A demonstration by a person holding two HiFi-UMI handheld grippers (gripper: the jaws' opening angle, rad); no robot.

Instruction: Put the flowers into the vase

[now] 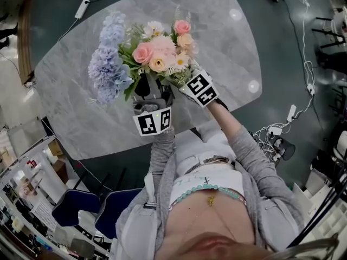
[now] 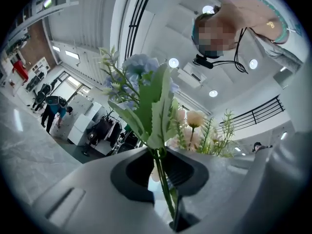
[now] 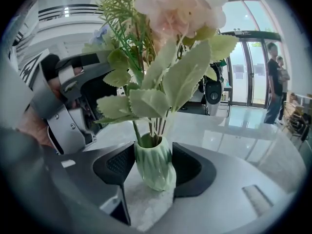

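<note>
Your right tool (image 3: 153, 165) is clamped on the pale green ribbed ceramic vase (image 3: 156, 175), with a pad pressing on each side. The vase stands on the grey marble table (image 1: 222, 31) with the pink and peach artificial flowers (image 1: 162, 50) in it. Your left tool (image 2: 159, 171) has its jaws nearly together on the thin green stem (image 2: 162, 185) of the blue hydrangea spray (image 1: 108, 58) — it leans out leftward just beside those flowers — though no view shows where the stem's end sits

Bright, even light comes from round ceiling lamps (image 2: 173, 63) and tall glass doors (image 3: 242, 67). The bench (image 1: 217, 47) shows glare spots; all views bow at dark, blurred edges.
</note>
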